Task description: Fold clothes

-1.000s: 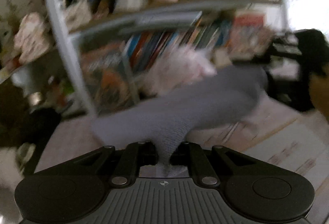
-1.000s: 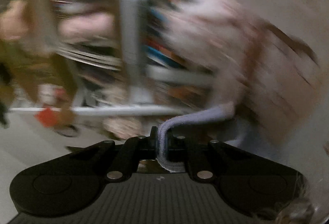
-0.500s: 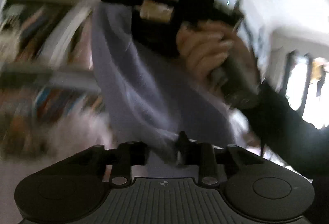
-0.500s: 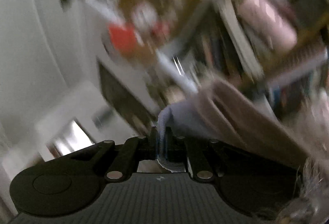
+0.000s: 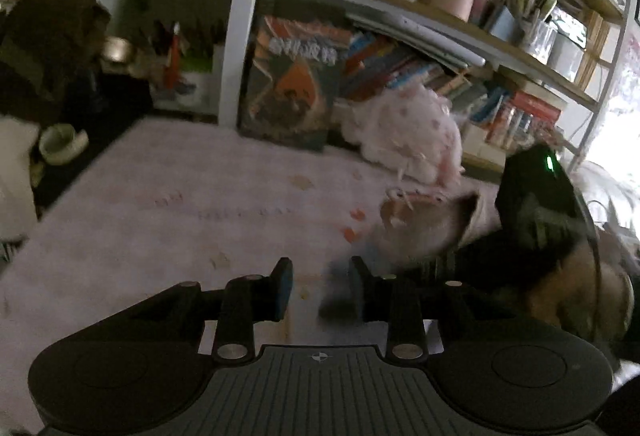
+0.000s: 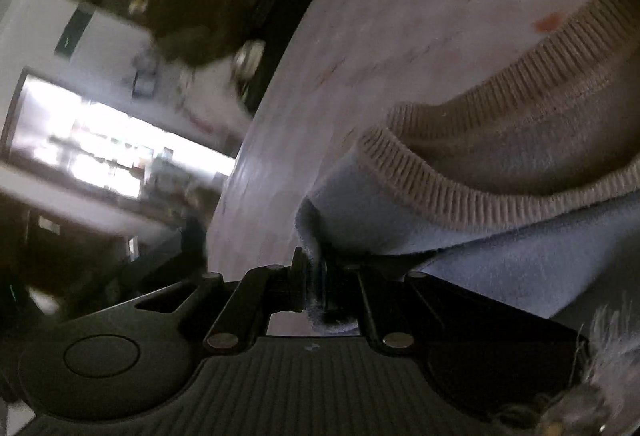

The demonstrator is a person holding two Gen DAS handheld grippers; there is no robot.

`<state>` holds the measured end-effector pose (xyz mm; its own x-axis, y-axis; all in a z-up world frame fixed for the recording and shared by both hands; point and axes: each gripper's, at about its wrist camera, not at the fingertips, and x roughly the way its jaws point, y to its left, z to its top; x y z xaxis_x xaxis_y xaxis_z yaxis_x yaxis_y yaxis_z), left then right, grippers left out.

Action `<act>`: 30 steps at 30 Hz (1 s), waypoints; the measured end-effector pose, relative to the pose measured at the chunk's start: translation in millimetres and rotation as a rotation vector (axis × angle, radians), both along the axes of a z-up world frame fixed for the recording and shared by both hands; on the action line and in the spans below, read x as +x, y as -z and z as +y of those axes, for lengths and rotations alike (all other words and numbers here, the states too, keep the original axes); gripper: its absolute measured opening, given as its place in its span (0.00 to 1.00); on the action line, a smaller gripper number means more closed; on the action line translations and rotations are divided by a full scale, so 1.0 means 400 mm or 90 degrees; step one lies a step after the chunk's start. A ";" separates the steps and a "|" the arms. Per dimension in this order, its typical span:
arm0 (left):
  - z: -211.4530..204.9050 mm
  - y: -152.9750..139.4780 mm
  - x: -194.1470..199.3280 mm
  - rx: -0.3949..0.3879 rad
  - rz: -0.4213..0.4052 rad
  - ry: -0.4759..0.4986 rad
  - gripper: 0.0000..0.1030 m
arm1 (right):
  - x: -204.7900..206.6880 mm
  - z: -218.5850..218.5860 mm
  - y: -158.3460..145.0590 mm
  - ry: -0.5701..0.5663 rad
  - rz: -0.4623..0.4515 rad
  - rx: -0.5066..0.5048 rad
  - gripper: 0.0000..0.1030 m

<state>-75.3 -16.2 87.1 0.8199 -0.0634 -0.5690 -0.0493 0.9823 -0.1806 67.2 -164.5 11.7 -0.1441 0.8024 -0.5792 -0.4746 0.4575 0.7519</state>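
Observation:
My left gripper (image 5: 320, 286) is open and empty, just above the pale pink cloth-covered table (image 5: 168, 203). My right gripper (image 6: 314, 276) is shut on an edge of a lavender-blue knitted garment (image 6: 500, 268) that lies low over the table. A beige ribbed sweater (image 6: 540, 139) lies on top of the blue garment. In the left wrist view the other gripper's black body (image 5: 536, 211) is at the right, with the beige sweater (image 5: 424, 224) beside it.
A shelf unit (image 5: 400, 7) full of books stands behind the table. A fluffy pink-white garment (image 5: 404, 131) lies at the table's far edge. A white bowl (image 5: 62, 143) is off the table's left side. The table edge (image 6: 256, 123) runs at the left in the right wrist view.
My left gripper has let go of the blue garment and opened. Both grippers have come down from the air to the table; the right one still holds the blue garment.

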 end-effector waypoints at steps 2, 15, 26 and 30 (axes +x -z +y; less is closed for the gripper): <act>0.011 -0.008 0.028 0.018 -0.005 0.000 0.30 | -0.028 0.034 0.005 -0.048 -0.009 -0.005 0.06; -0.072 0.027 0.163 0.092 0.023 0.118 0.42 | 0.007 -0.290 -0.060 0.164 -0.072 0.061 0.56; -0.055 0.064 0.130 0.046 0.086 0.072 0.50 | 0.084 -0.501 -0.027 0.300 -0.203 -0.150 0.64; -0.032 0.083 0.101 -0.012 0.104 0.024 0.50 | 0.115 -0.522 -0.011 0.316 -0.240 -0.198 0.64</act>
